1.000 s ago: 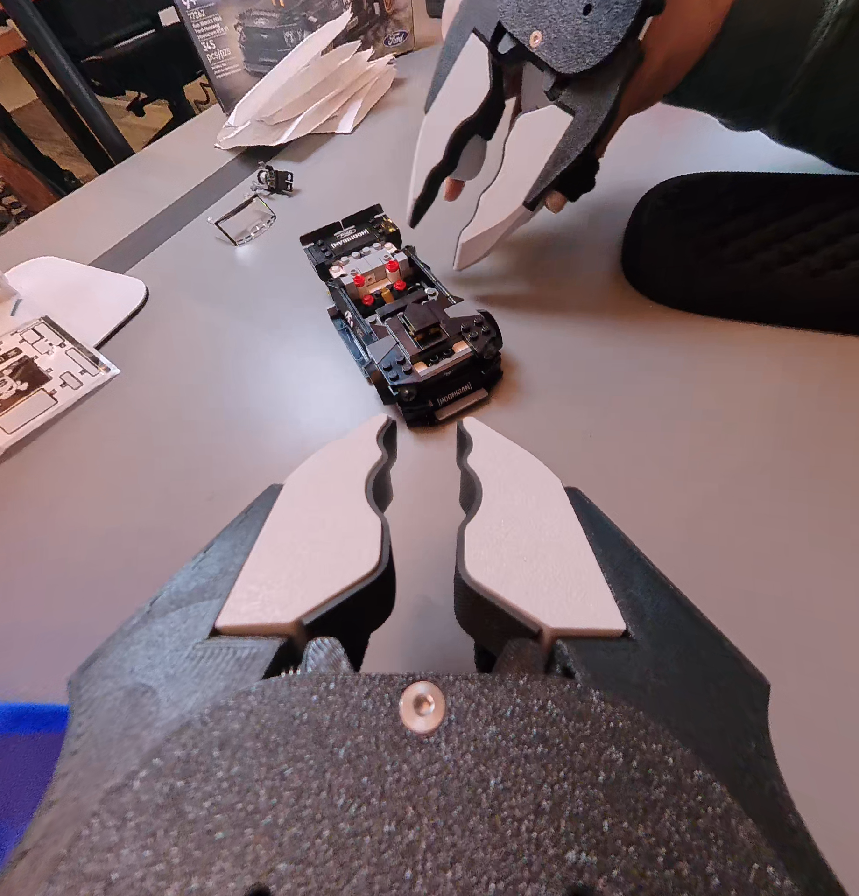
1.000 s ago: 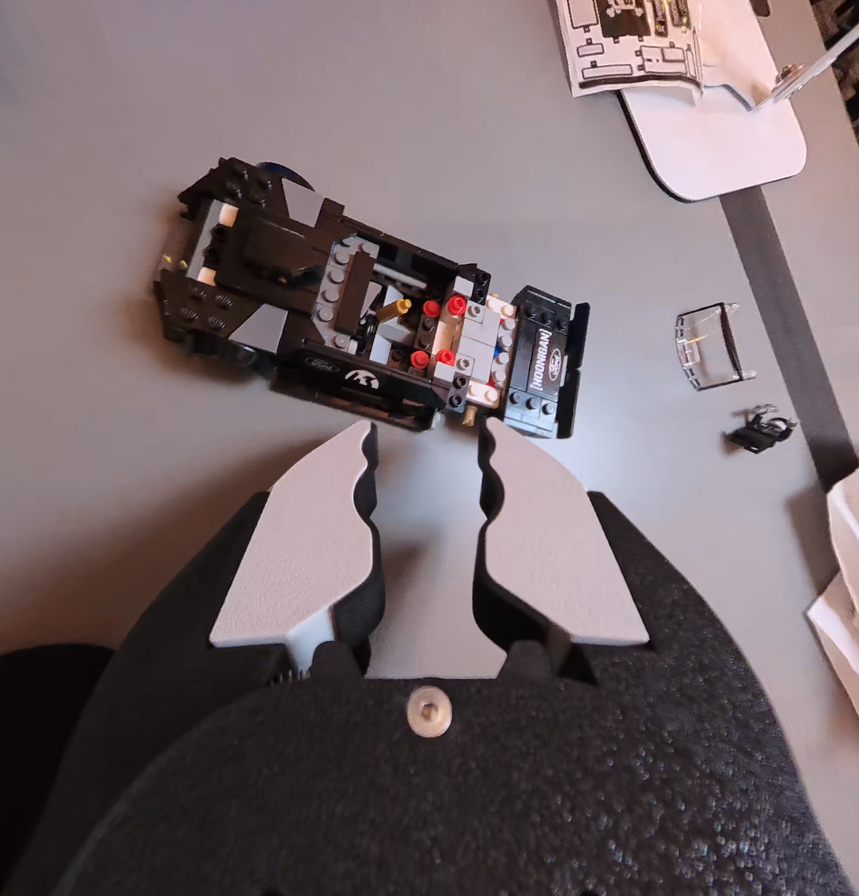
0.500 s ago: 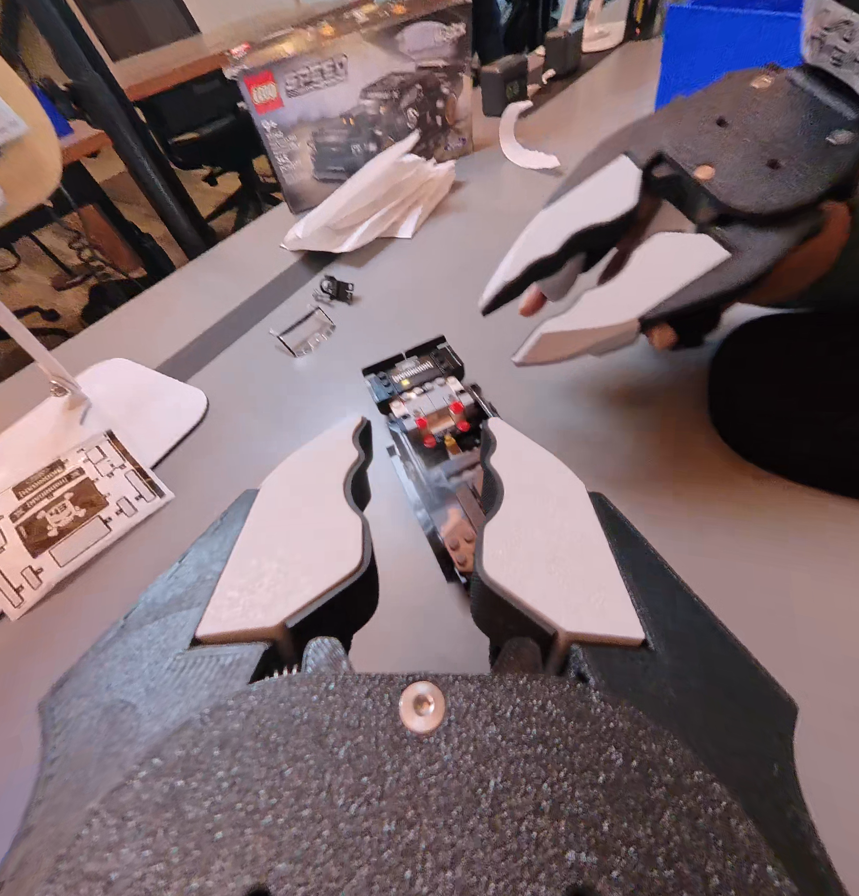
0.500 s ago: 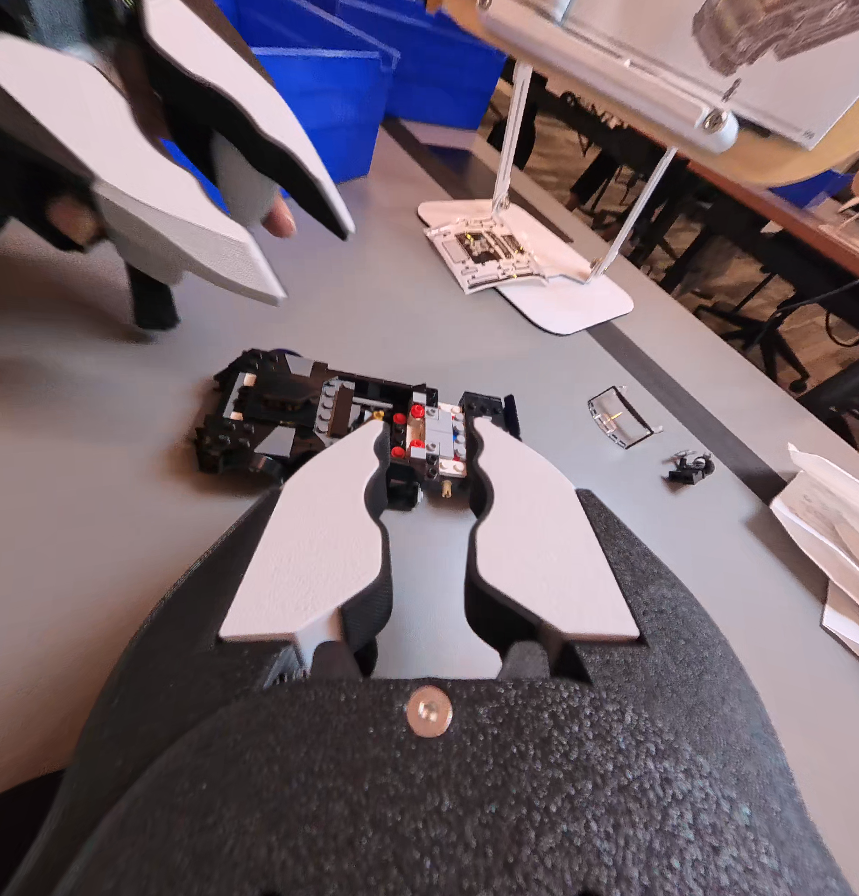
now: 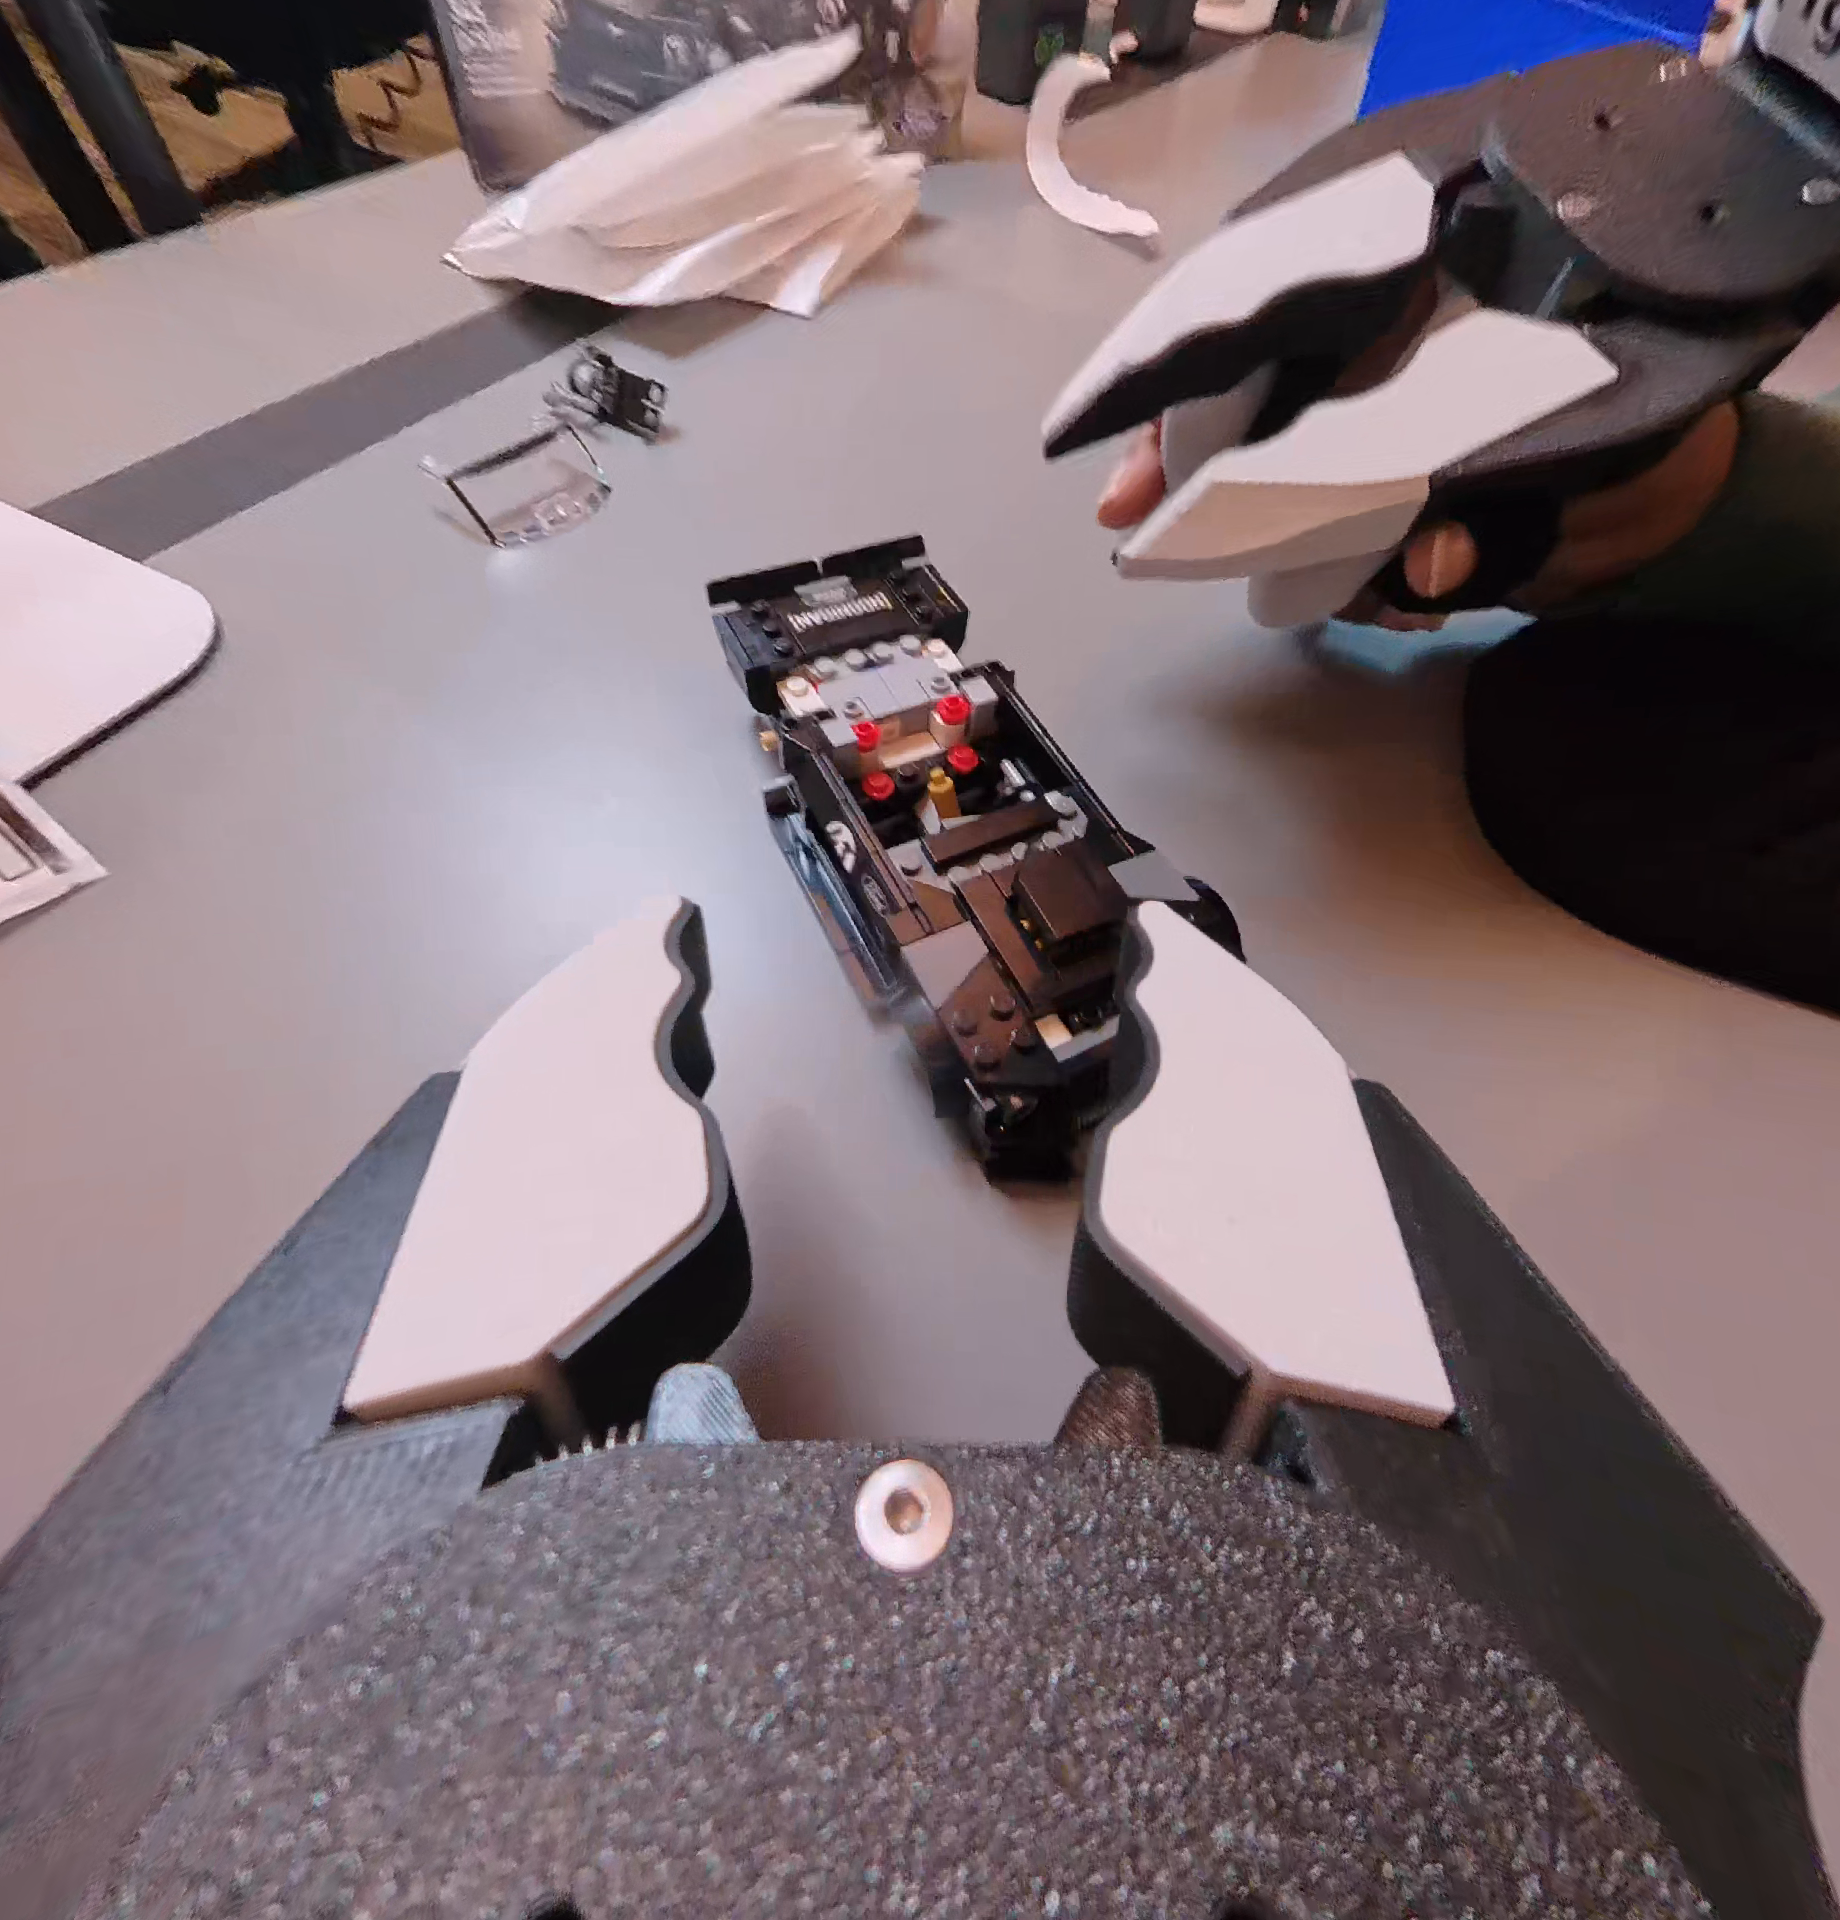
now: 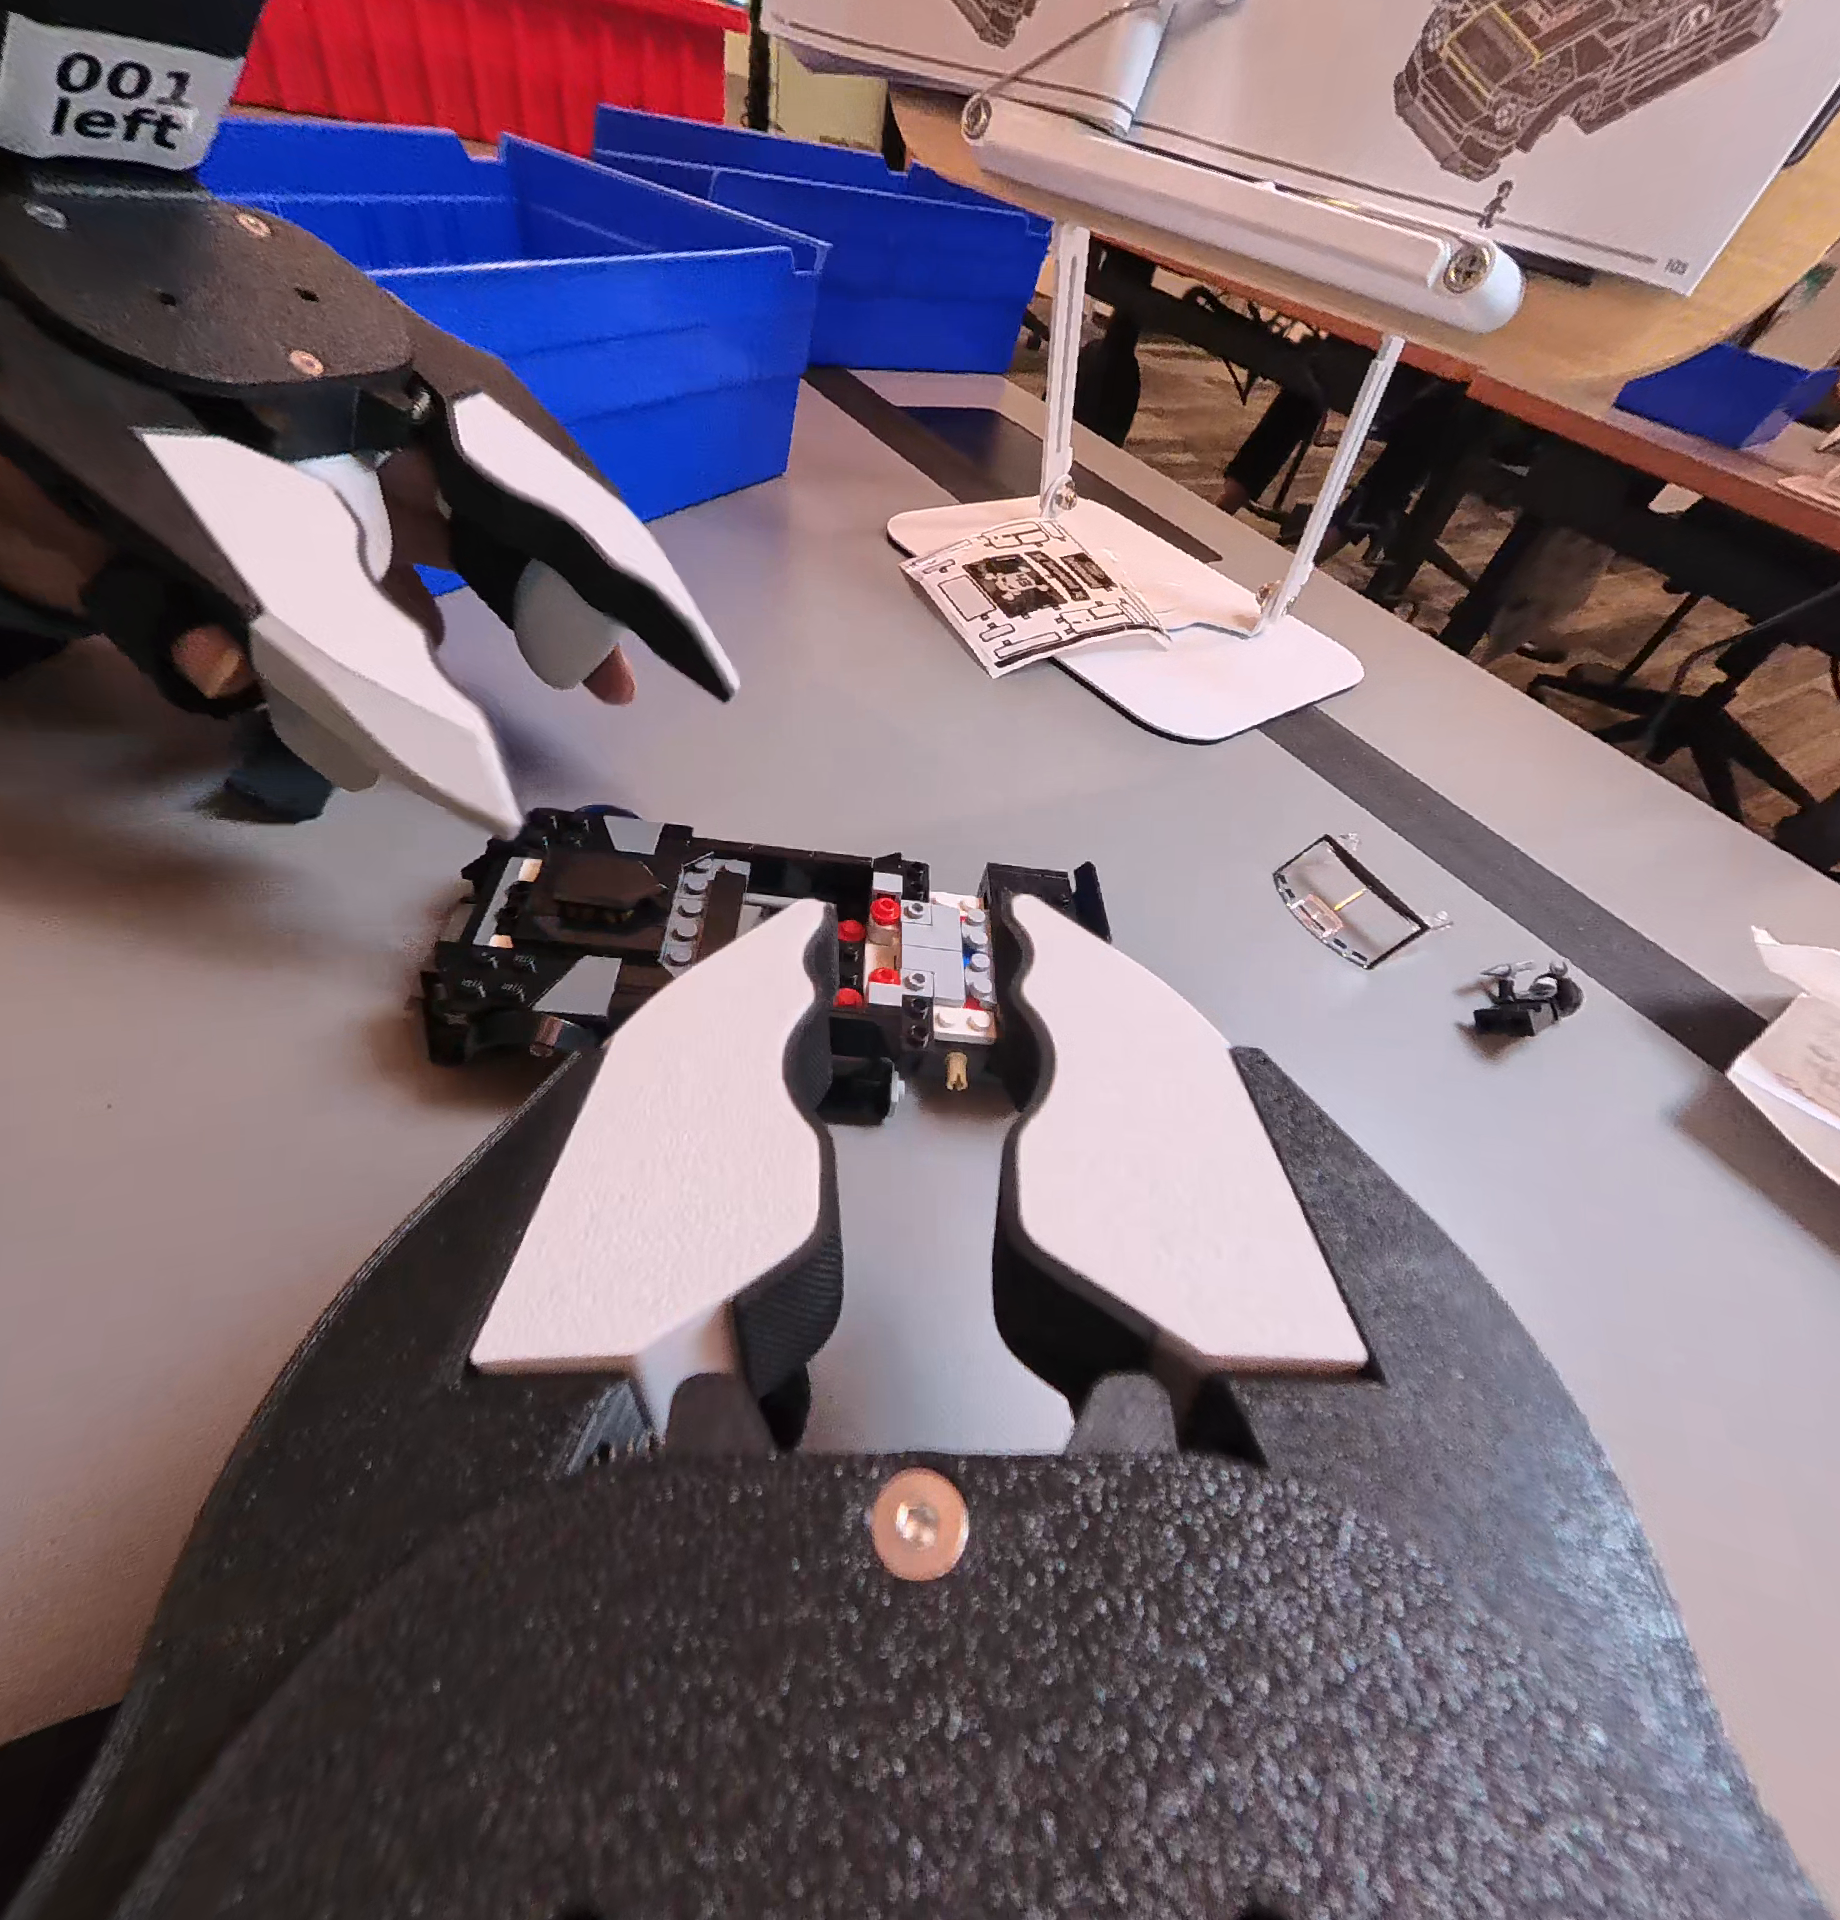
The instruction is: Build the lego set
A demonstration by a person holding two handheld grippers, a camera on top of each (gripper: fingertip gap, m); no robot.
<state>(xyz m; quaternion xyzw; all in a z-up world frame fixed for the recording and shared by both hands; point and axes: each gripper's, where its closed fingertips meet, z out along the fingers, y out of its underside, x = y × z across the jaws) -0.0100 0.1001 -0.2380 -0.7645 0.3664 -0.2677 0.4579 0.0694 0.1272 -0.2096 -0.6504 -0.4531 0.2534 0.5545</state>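
The partly built black Lego car (image 5: 926, 831) lies on the grey table (image 5: 376, 831), with red studs and grey plates in its open middle. My left gripper (image 5: 921, 925) is open wide. The car's front end sits between its fingers, close to the right one. In the right wrist view the left gripper (image 6: 620, 758) has one fingertip at the car's (image 6: 625, 925) front corner. My right gripper (image 6: 921, 914) is open and empty, and the car's rear shows between its fingers. The left wrist view shows the right gripper (image 5: 1082, 499) hovering to the right of the car's rear.
A clear windscreen piece (image 5: 521, 499) and a small black part (image 5: 609, 390) lie left of the car. White paper bags (image 5: 708, 218) and the set box lie beyond. Blue bins (image 6: 604, 301), an instruction stand (image 6: 1207, 644) and a sticker sheet (image 6: 1030, 592) stand behind. A dark sleeve (image 5: 1674, 810) rests at right.
My left gripper has opened wider and come forward, so the car's front is now between its fingers. My right gripper has tilted from looking down to nearly level, beside the car's rear.
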